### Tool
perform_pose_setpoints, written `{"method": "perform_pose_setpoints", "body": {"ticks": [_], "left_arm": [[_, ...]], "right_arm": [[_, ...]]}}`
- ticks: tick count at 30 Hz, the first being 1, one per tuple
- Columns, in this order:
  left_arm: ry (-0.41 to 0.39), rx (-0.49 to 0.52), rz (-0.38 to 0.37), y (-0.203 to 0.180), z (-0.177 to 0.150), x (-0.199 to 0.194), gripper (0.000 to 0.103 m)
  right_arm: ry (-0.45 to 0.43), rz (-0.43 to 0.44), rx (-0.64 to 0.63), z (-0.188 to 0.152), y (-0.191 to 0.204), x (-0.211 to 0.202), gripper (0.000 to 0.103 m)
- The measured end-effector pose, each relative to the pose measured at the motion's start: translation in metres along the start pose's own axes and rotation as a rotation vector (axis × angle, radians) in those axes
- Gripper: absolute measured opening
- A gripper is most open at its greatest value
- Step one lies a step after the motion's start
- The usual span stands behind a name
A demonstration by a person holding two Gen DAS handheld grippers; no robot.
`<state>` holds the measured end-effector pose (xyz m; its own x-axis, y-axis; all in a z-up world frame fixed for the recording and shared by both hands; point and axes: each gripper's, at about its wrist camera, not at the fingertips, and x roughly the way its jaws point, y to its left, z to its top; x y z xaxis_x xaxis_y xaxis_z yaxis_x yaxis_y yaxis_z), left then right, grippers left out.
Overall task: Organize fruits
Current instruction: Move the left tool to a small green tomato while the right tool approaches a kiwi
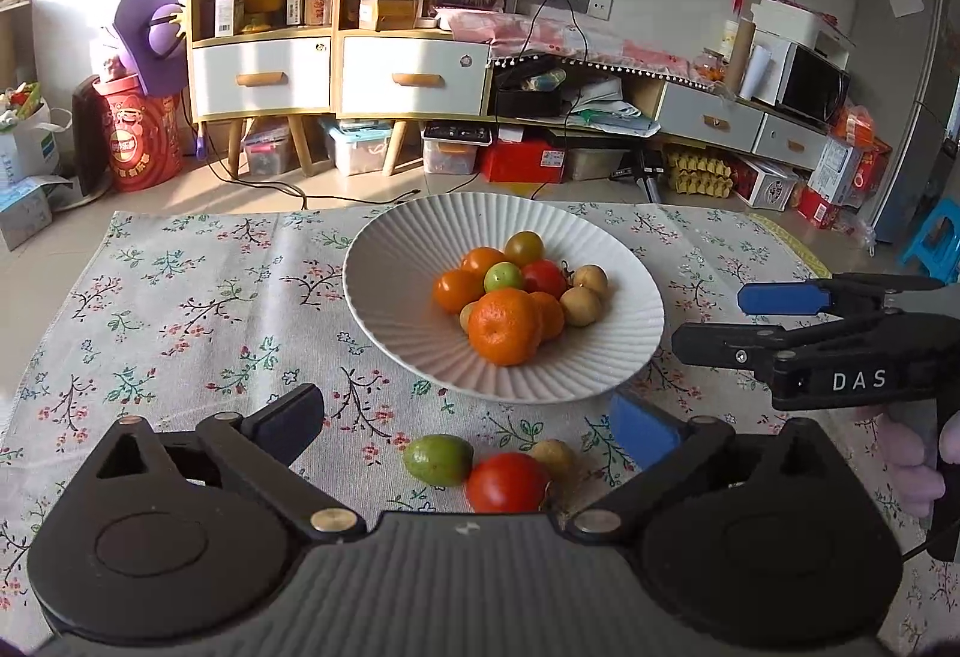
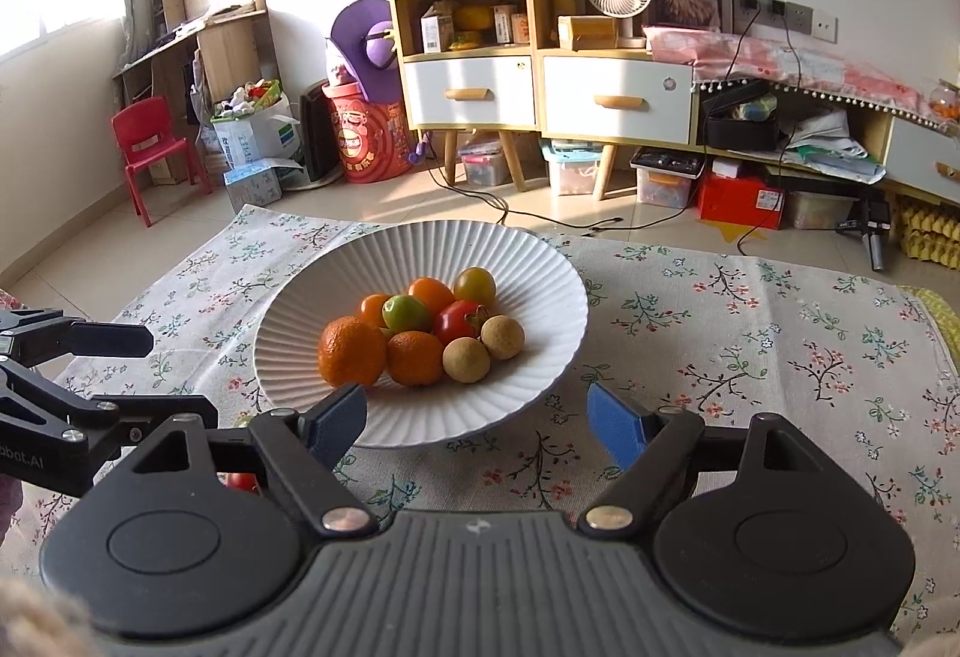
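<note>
A white ribbed plate (image 1: 396,261) (image 2: 540,261) on the floral cloth holds several fruits: oranges (image 1: 503,334) (image 2: 351,351), a red tomato (image 2: 459,321), a green fruit (image 1: 503,276) and brown longans (image 2: 467,360). On the cloth in front of the plate lie a green fruit (image 1: 437,459), a red tomato (image 1: 507,483) and a longan (image 1: 553,456). My left gripper (image 1: 468,426) is open and empty just above these three. My right gripper (image 2: 477,417) is open and empty at the plate's near rim; it also shows in the left wrist view (image 1: 714,321).
The floral tablecloth (image 1: 180,309) covers the table. Beyond its far edge are the floor, yellow-and-white cabinets (image 2: 474,87), storage boxes and cables. A red tomato peeks out behind my right gripper's left finger (image 2: 243,480).
</note>
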<state>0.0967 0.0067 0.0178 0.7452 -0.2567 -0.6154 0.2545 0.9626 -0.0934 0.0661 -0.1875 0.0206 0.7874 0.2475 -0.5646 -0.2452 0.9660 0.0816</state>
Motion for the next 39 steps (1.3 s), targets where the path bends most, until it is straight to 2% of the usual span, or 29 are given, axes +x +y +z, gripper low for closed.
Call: {"method": "perform_pose_setpoints", "body": {"ticks": [11,18,26,31,34,36,39], "left_arm": [[0.031,-0.003,0.010,0.007,-0.029,-0.007,0.100],[0.060,0.010,0.007,0.008,-0.049,-0.007,0.100],[0.105,0.016,0.002,0.002,-0.061,0.003,0.100],[0.127,0.000,-0.018,-0.003,-0.063,0.012,0.098],[0.105,-0.003,-0.043,-0.006,-0.063,0.012,0.092],[0.094,-0.001,-0.063,-0.008,-0.066,0.012,0.078],[0.074,0.010,-0.076,-0.012,-0.068,0.013,0.069]], "right_arm": [[0.059,0.019,-0.025,-0.020,0.021,-0.003,0.088],[0.065,0.022,-0.047,-0.033,0.029,-0.007,0.094],[0.090,0.012,-0.106,-0.047,0.040,-0.004,0.095],[0.102,0.009,-0.100,-0.049,0.033,-0.003,0.095],[0.101,0.000,-0.084,-0.047,0.029,0.000,0.095],[0.103,0.009,-0.084,-0.046,0.027,0.002,0.094],[0.104,0.026,-0.110,-0.047,0.026,0.004,0.090]]}}
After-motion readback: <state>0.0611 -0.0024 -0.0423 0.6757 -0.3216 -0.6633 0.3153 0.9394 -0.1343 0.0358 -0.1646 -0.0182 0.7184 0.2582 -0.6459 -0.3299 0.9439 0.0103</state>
